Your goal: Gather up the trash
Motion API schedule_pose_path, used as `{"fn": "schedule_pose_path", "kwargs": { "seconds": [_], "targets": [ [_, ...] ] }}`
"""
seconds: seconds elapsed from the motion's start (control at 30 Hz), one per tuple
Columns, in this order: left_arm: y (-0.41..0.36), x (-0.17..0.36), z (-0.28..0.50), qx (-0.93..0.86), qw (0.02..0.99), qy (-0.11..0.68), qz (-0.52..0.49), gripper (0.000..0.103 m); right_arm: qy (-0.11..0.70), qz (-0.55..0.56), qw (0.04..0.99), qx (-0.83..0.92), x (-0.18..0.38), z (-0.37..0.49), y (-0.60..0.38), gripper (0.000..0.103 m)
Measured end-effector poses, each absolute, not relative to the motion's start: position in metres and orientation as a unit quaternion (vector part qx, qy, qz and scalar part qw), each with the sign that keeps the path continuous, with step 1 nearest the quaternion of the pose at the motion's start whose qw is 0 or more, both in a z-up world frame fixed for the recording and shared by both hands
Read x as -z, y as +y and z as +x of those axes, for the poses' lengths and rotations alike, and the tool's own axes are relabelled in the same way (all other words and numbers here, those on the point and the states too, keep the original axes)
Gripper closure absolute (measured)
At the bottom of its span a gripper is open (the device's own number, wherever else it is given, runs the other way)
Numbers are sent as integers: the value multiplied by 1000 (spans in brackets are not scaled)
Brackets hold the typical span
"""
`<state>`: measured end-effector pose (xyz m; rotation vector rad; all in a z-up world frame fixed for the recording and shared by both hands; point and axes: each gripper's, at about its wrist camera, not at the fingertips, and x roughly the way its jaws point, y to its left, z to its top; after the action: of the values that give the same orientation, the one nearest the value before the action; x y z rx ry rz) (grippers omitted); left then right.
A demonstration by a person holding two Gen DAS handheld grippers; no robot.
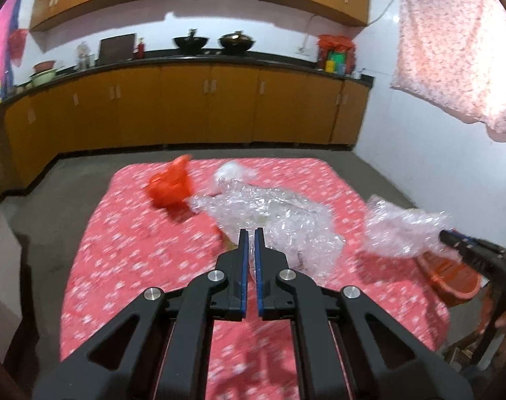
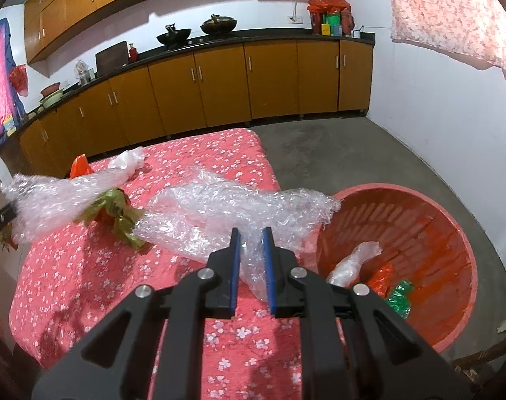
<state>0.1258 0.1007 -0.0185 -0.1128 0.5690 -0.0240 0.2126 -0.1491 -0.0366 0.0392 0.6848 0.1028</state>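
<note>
My left gripper [image 1: 251, 233] is shut on a crumpled sheet of clear bubble wrap [image 1: 279, 216] held over the red floral tablecloth [image 1: 136, 250]. The right wrist view shows that sheet [image 2: 59, 196] lifted at the far left. My right gripper [image 2: 252, 233] is shut on a second bubble wrap sheet [image 2: 226, 206] at the table's right edge, beside an orange basket [image 2: 386, 188]. In the left wrist view the right gripper [image 1: 452, 238] holds its wrap [image 1: 402, 230] above the basket [image 1: 459, 286]. An orange plastic bag [image 1: 169, 183], white plastic [image 1: 233, 170] and a greenish wrapper [image 2: 119, 213] lie on the table.
The basket holds clear plastic [image 2: 352, 263], an orange scrap [image 2: 381, 278] and green foil [image 2: 399, 300]. Yellow-brown cabinets [image 2: 219, 83] line the far wall behind the grey floor [image 2: 352, 153]. A floral curtain [image 2: 452, 10] hangs at the upper right. A wooden chair part [image 2: 486, 360] stands beside the basket.
</note>
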Motion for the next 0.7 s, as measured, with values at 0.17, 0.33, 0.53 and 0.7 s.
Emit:
{"fn": "schedule_pose_path", "kwargs": {
  "seconds": [0.17, 0.33, 0.53, 0.7],
  "targets": [
    [130, 32, 112, -32, 953, 296, -51, 99, 338, 12, 939, -58, 39, 210, -139, 89],
    [154, 44, 103, -68, 947, 310, -53, 99, 339, 6, 939, -62, 39, 206, -132, 89],
    [174, 62, 99, -82, 935, 341, -57, 99, 339, 0, 939, -63, 39, 201, -125, 89],
    [178, 72, 94, -76, 930, 353, -74, 66, 341, -5, 938, -64, 40, 196, -120, 89]
  ]
}}
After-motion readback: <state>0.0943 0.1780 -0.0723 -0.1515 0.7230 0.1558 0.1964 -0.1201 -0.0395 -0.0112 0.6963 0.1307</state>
